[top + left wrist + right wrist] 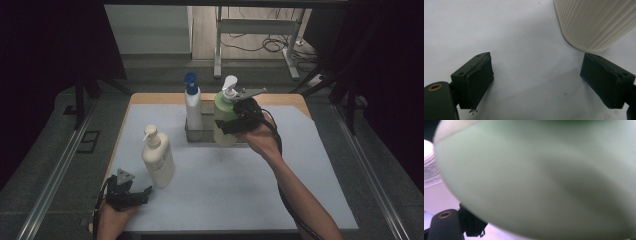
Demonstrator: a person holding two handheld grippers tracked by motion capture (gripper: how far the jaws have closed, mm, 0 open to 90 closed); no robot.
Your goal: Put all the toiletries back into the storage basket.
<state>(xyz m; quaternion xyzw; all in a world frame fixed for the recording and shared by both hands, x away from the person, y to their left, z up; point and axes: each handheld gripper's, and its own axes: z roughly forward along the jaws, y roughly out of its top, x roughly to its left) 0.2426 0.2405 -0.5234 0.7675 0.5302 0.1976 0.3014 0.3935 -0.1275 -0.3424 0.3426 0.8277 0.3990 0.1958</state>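
Observation:
A pale green pump bottle [224,139] with a white pump is upright at the back middle of the table, with my right gripper [227,125] shut on its body from the right side. In the right gripper view the green bottle [544,177] sits close and blurred, and one black finger [472,226] shows at its lower left. My left gripper [145,195] rests near the front left edge, open with nothing between its fingers. A cream pump bottle [157,160] stands just beyond it. In the left gripper view, the ribbed cream bottle [594,22] is ahead of the open left gripper [536,75].
A white bottle with a blue pump [193,107] stands in a small grey holder [192,135] just left of the green bottle, and shows as a white bottle [430,170] in the right gripper view. A pale mat [240,190] covers the table.

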